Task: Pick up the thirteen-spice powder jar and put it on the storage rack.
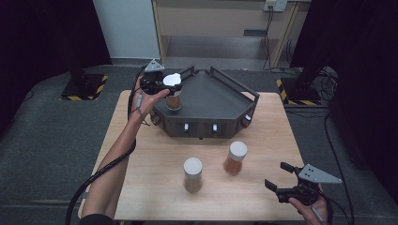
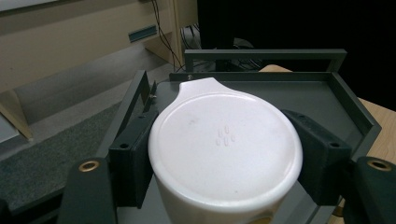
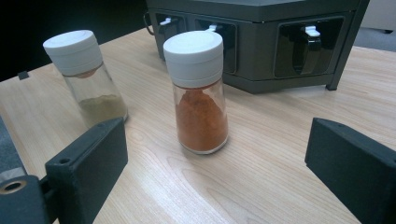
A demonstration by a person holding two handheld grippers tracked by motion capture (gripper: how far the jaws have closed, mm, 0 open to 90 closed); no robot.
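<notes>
My left gripper (image 1: 169, 87) is at the back left, shut on the white lid (image 1: 173, 78) of a spice jar (image 1: 173, 101) with brown contents. The jar stands upright over the left part of a dark tray (image 1: 220, 96); whether its base touches the tray floor I cannot tell. In the left gripper view the lid (image 2: 224, 149) sits clamped between the two black pads (image 2: 133, 161). My right gripper (image 1: 277, 175) is open near the table's front right corner. It faces a jar of orange powder (image 3: 201, 93) and a jar of pale powder (image 3: 86, 77), with nothing between its fingers.
The orange jar (image 1: 234, 158) and the pale jar (image 1: 193, 174) stand on the wooden table (image 1: 155, 159) in front of the tray. The tray has raised rails (image 1: 234, 84) and a front face with latches (image 3: 261, 42). A cable (image 1: 101, 171) trails under the left forearm.
</notes>
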